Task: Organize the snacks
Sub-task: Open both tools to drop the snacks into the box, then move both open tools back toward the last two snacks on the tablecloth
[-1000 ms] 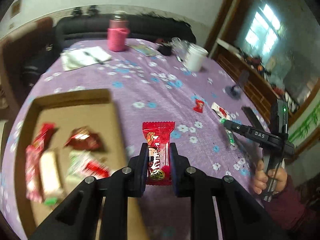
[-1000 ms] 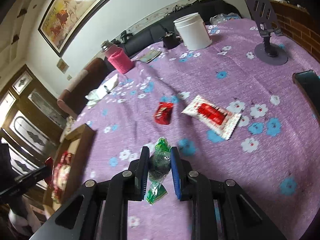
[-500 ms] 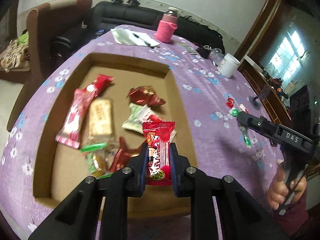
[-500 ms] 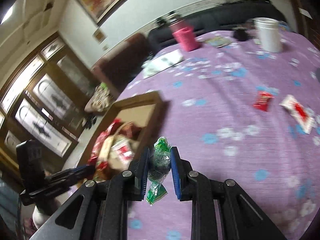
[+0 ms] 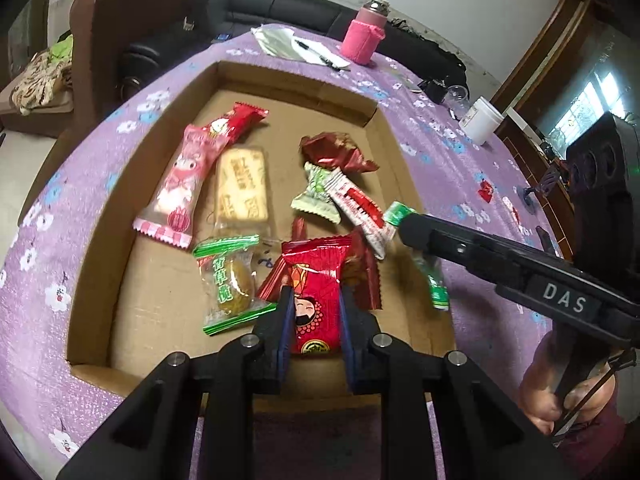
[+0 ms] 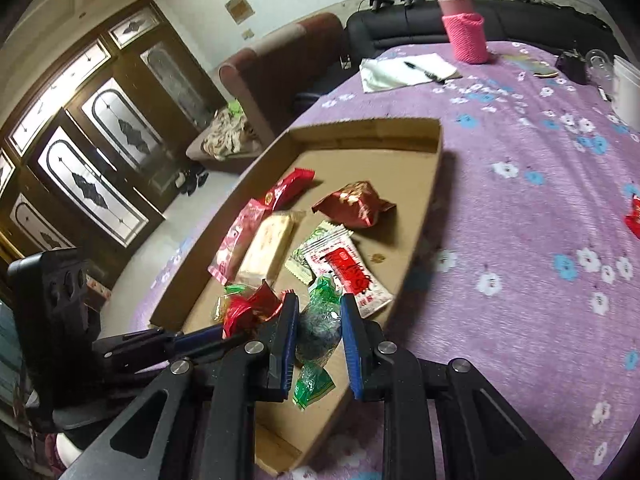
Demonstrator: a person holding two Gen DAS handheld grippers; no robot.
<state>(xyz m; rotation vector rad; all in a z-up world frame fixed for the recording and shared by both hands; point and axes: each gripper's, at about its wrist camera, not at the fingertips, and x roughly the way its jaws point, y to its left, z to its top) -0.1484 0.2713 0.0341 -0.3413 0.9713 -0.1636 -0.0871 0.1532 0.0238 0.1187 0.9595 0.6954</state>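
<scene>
Both tools sit over the cardboard tray (image 5: 100, 264) on my purple flowered surface (image 6: 520, 208). My left tool (image 5: 314, 316) is clamped on a red snack packet (image 5: 316, 288) with a cartoon face, holding it upright above the near end of the tray, over a crumpled red wrapper. My right tool (image 6: 318, 328) is clamped on a green wrapped candy (image 6: 318, 320), whose twisted ends stick out above and below the pads, and it hangs just inside the tray's near right edge. From the left wrist view I see that tool reaching in from the right, with the green candy (image 5: 434, 280) dangling from its tip. In the tray lie a pink packet (image 5: 180, 192), a pale biscuit bar (image 5: 242, 188), a clear green-edged packet (image 5: 230, 280), a dark red foil packet (image 5: 336, 152) and a white packet with red print (image 5: 356, 208). One small red snack (image 6: 634, 216) remains out on the cloth, well apart from the tray.
</scene>
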